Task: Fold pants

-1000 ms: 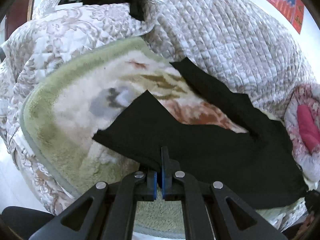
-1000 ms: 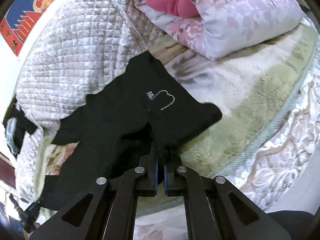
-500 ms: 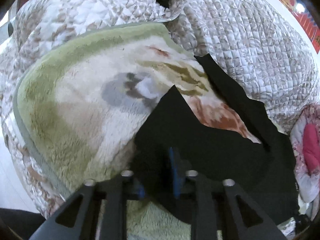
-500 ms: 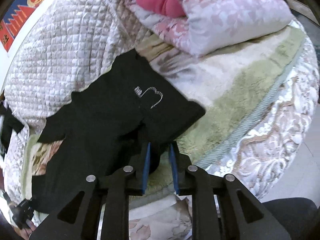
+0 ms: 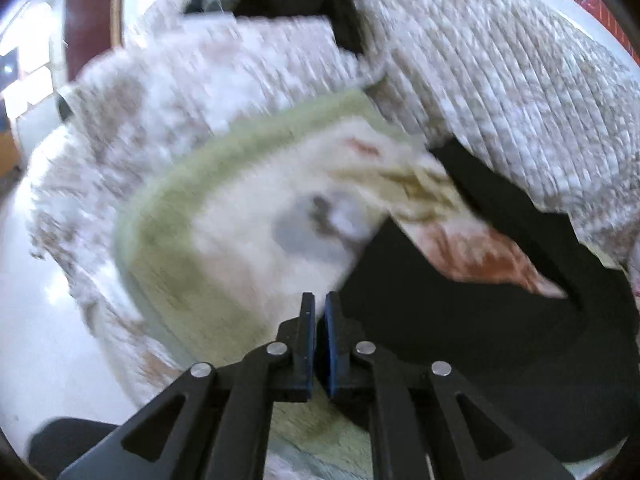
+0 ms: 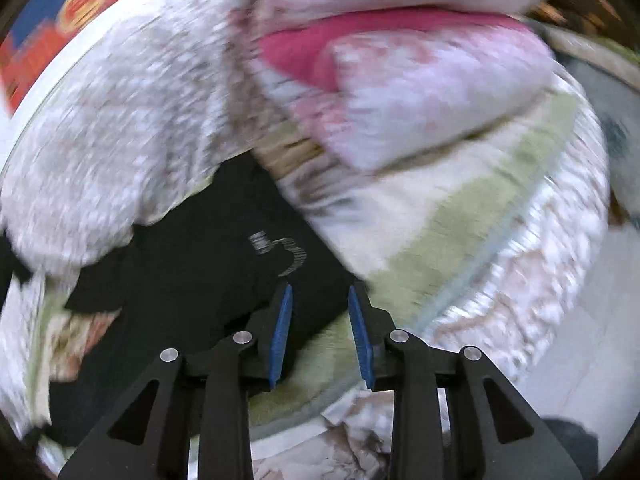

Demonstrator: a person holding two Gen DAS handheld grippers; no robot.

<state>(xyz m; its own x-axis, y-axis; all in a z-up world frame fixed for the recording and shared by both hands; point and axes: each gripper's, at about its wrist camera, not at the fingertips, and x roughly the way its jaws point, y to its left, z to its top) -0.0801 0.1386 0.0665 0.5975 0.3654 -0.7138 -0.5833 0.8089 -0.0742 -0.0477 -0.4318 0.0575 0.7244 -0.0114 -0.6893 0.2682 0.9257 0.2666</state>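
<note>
On the blanket (image 5: pixel 224 264) lie black pants (image 6: pixel 192 276), both grippers' fingers parted, having just opened, gripping nothing.

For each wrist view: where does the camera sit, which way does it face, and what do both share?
Left wrist: behind the left tongs, angled down at the green blanket, with the black pants to their right.
Right wrist: behind the right tongs, angled down at the pants and a pink pillow.
Shared: pants, blanket, quilt.

One pair of black pants (image 5: pixel 460 320), one green-bordered blanket (image 5: pixel 192 264), two tools: left tool (image 5: pixel 319 320), right tool (image 6: pixel 320 308).
</note>
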